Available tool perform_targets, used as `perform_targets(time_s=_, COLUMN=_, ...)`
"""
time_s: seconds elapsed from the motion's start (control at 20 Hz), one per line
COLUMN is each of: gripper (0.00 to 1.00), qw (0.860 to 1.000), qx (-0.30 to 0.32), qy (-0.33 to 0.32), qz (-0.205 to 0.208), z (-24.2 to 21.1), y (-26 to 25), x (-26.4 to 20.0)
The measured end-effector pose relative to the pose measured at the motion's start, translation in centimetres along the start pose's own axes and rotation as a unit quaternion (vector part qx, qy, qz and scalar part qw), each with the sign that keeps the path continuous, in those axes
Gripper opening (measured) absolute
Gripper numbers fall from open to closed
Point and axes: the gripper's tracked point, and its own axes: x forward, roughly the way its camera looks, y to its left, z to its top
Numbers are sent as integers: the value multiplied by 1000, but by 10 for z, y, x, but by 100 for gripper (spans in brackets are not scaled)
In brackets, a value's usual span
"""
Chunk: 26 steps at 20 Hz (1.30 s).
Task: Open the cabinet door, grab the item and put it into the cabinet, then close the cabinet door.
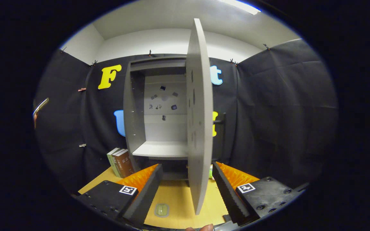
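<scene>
While spread wide, claw [187,189] fingers astride open cabinet door [199,122].

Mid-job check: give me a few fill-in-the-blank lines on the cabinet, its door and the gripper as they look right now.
1. The cabinet door stands ____, edge-on between the fingers.
2. The gripper is ____, its fingers pressing on nothing.
3. The books stand on the table to the ____ of the cabinet.
4. The small pale item lies on the ____.

Missing words: open; open; left; table
</scene>
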Motion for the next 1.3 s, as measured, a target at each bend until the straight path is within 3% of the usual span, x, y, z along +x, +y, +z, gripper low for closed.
perform_targets(time_s=0.3, gripper=97, qw=994, qx=23, qy=101, qz=44, z=-104, y=56, x=27)
perform_targets(time_s=0.85, gripper=99, qw=958, qx=6, qy=285, qz=29, z=-322, y=81, x=85)
perform_targets(time_s=1.1, gripper=99, qw=940, qx=-16, qy=341, qz=19, z=-395, y=80, x=102)
perform_targets(time_s=1.3, gripper=96, qw=932, qx=-31, qy=362, qz=9, z=-421, y=78, x=111)
